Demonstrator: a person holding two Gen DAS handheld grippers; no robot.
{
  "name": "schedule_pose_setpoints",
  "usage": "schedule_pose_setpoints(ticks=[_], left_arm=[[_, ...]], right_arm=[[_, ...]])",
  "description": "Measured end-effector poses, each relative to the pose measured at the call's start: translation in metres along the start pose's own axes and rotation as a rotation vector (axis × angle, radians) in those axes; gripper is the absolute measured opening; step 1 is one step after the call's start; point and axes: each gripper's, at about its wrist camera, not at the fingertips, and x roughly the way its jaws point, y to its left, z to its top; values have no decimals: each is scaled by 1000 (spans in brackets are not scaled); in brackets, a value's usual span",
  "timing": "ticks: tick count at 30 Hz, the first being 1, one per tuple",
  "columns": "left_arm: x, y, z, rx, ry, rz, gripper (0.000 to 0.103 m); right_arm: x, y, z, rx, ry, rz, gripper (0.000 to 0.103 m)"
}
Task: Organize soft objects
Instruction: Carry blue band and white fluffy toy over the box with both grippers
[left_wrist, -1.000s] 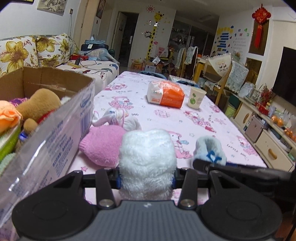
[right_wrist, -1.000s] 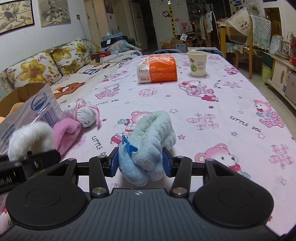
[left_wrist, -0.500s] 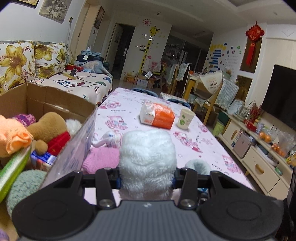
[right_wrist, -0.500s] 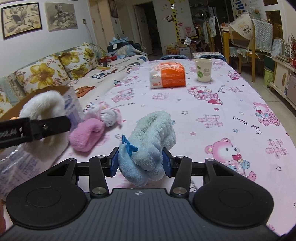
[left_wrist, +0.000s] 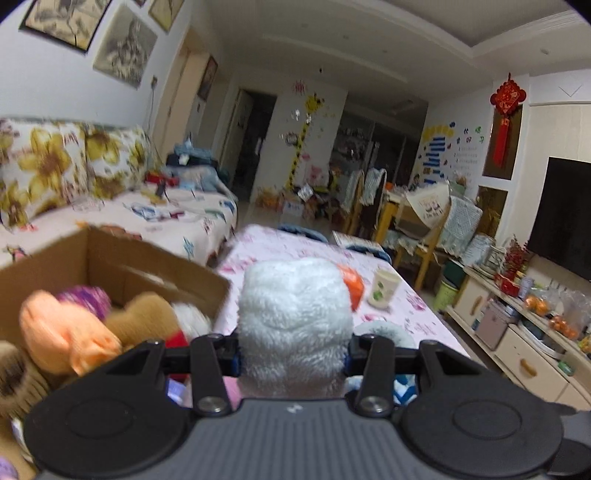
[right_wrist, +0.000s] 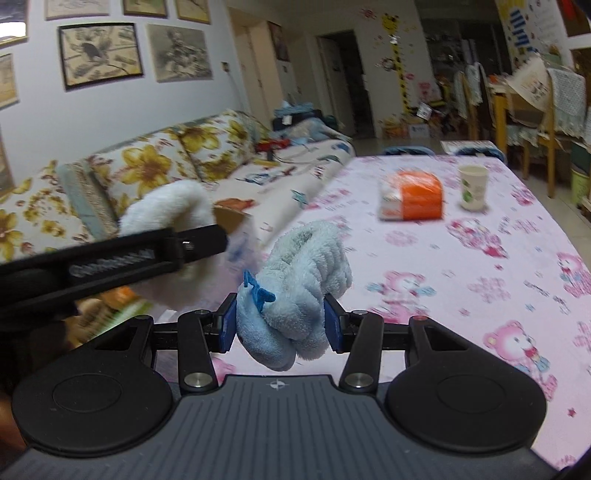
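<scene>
Far left in the left wrist view, the open brown cardboard box (left_wrist: 155, 266) now fills the lower corner, seen from higher than a second ago: its inside shows, packed with an orange knitted soft toy (left_wrist: 62, 332), a tan plush bear (left_wrist: 144, 317) and a purple knitted ball (left_wrist: 86, 297). Earlier only its printed side wall faced the camera; that print is out of sight now, and motion blur smears the rest.

Centre: the left gripper (left_wrist: 293, 360) clamps a fluffy white plush bundle (left_wrist: 293, 317), pads pressed into both flanks, the bundle carried clear of the pink cartoon-print tablecloth (left_wrist: 417, 306) and level with the box's near corner. It has risen from table height. The pink sock and the small doll that showed beside it before are gone from this view.

Across to the right wrist view: the left gripper's black finger (right_wrist: 147, 251) crosses the left side with the white bundle, higher in the picture than before. The right gripper (right_wrist: 280, 321) pinches a light-blue fleece bundle with a dark-blue bow (right_wrist: 295, 291), blue pads dug in, lifted off the cloth.

Beyond them, the orange-and-white plastic packet (right_wrist: 413, 199) and the white paper cup with a green mark (right_wrist: 472, 186) stand unmoved on the table. Their lettering and the cloth's print are too blurred to read.
</scene>
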Motion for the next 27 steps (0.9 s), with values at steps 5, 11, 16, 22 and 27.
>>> schedule_pose_setpoints(ticks=[5,11,16,22,27], left_arm=[[-3,18,6,-52,-19,31,44],[-7,52,16,-127,-64,105,44],[-3,82,21,-173,-62,179,44],[0,107,27,-134,-54,239,44],[6,113,27,-87,-27,261,44]], right_arm=[[8,15,7,-21,-19,51,59],[29,32,11,-32,-12,108,59],[41,49,10,-39,14,172,59],[51,69,6,-63,56,239,60],[58,78,2,-70,96,273,60]])
